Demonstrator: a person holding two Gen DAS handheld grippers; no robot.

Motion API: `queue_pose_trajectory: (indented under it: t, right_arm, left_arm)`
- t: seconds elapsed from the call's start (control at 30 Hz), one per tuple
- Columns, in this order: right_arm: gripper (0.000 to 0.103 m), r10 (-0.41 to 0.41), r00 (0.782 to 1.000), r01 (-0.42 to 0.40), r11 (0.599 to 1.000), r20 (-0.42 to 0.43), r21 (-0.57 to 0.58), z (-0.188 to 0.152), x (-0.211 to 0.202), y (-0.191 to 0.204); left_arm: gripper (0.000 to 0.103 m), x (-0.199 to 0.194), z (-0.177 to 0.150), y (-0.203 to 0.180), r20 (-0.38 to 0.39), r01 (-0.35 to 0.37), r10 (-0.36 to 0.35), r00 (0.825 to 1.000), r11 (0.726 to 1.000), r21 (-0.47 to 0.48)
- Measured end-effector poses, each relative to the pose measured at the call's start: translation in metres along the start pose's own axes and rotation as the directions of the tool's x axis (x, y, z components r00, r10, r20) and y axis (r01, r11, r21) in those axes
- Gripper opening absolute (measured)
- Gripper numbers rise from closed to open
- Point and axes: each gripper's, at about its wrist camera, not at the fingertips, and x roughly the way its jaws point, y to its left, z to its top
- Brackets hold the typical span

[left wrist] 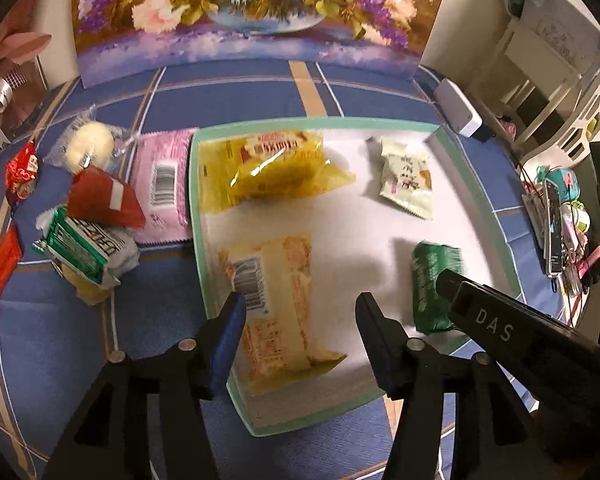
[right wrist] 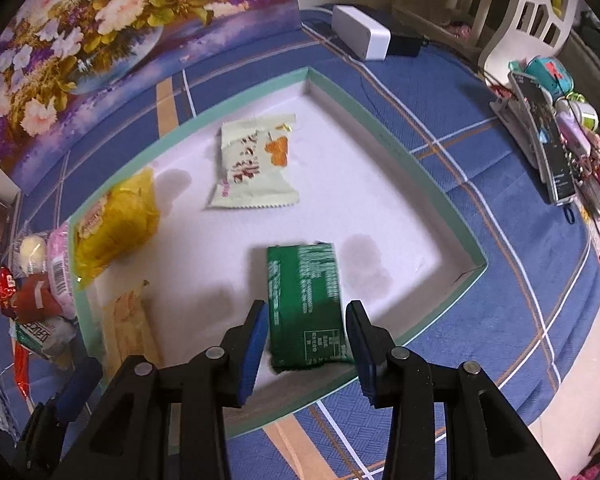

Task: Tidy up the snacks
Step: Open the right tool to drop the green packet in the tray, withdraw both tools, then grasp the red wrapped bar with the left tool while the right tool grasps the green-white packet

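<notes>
Blue plaid cloth [left wrist: 236, 96], teal-rimmed tray [right wrist: 380, 120], both tongs [left wrist: 300, 320] [right wrist: 306, 340] apart, right straddling green packet [right wrist: 304, 300].

This is looking like a lived-in home room: a blue plaid cloth [left wrist: 236, 92] is covering the surface, with a floral painting [left wrist: 244, 8] leaning behind it. Right of the painting, a white chair [right wrist: 536, 12] is standing, and trinkets [right wrist: 560, 136] are cluttering the cloth's edge.
</notes>
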Motion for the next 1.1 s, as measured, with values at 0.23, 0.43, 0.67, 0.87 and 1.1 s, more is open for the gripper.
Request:
queue_pose_trajectory:
  t: [0.23, 0.43, 0.67, 0.87, 1.1]
  right_arm:
    - [0.044, 0.007, 1.0, -0.007, 1.0, 0.021, -0.002, 0.003, -0.01, -0.001]
    - [0.044, 0.011, 1.0, -0.011, 0.999, 0.009, -0.031, -0.002, -0.009, 0.008]
    - [0.065, 0.067, 0.998, -0.064, 0.984, 0.014, -0.167, -0.014, -0.012, 0.051]
    - [0.075, 0.089, 0.996, -0.079, 0.961, 0.025, -0.265, -0.027, -0.016, 0.083]
    - [0.078, 0.192, 0.981, -0.179, 0.938, 0.016, -0.296, -0.036, -0.021, 0.105]
  left_arm:
    - [0.058, -0.011, 0.003, 0.022, 0.033, -0.019, 0.021, 0.999, 0.996, -0.084]
    - [0.058, -0.018, 0.002, 0.062, 0.036, -0.114, 0.125, 0.991, 0.969, -0.22]
    - [0.075, -0.033, -0.002, 0.114, 0.04, -0.248, 0.281, 0.959, 0.897, -0.366]
    - [0.084, -0.046, -0.01, 0.156, 0.002, -0.343, 0.385, 0.923, 0.822, -0.454]
    - [0.097, -0.058, -0.02, 0.198, -0.032, -0.37, 0.423, 0.905, 0.751, -0.546]
